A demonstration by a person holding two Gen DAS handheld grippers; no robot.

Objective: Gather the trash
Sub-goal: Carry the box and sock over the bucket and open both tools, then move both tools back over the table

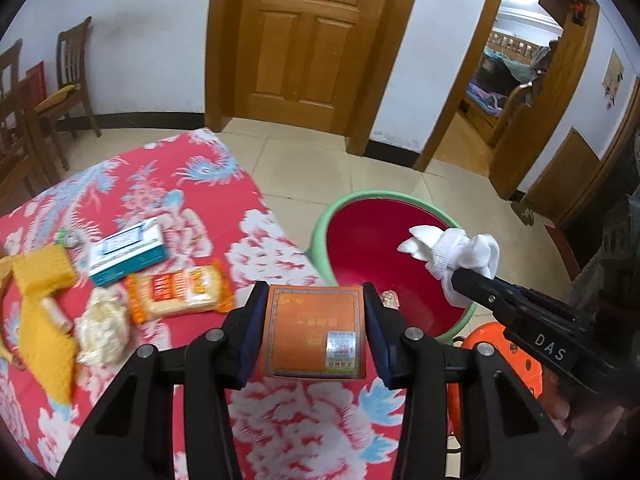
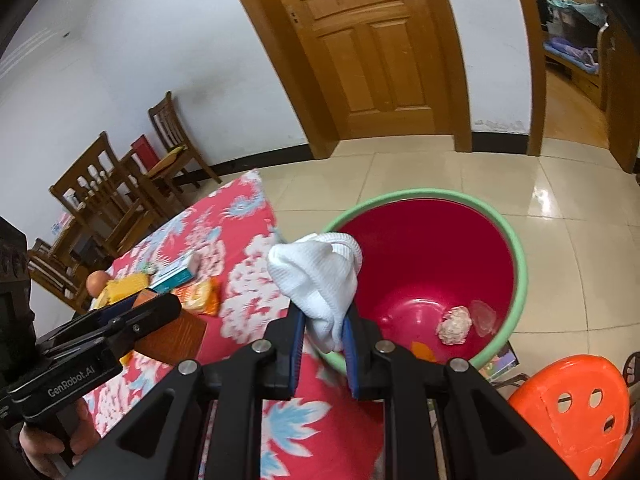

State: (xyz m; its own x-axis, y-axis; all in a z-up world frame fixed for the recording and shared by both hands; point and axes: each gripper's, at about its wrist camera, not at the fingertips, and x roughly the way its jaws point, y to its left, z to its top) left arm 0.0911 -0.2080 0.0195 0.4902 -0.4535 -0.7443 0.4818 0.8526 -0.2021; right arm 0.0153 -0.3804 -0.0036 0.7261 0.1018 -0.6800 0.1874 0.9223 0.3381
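My left gripper (image 1: 315, 296) is shut on a flat orange box (image 1: 314, 332), its pads pressed against the box's two sides, above the near edge of the table. My right gripper (image 2: 322, 312) is shut on a bunched white sock (image 2: 316, 276) and holds it over the near rim of the green bin (image 2: 516, 256). The bin has a red inside, and a crumpled paper ball (image 2: 454, 326) lies on its bottom. In the left wrist view the right gripper (image 1: 460, 276) and the sock (image 1: 452, 248) hang over the bin (image 1: 320, 232).
The table carries a red floral cloth (image 1: 192, 184) with a blue-and-white box (image 1: 128, 252), an orange snack packet (image 1: 180, 292), a yellow cloth (image 1: 44, 316) and a crumpled tissue (image 1: 104, 328). An orange stool (image 2: 568, 400) stands beside the bin. Wooden chairs (image 2: 100, 188) stand at the far left.
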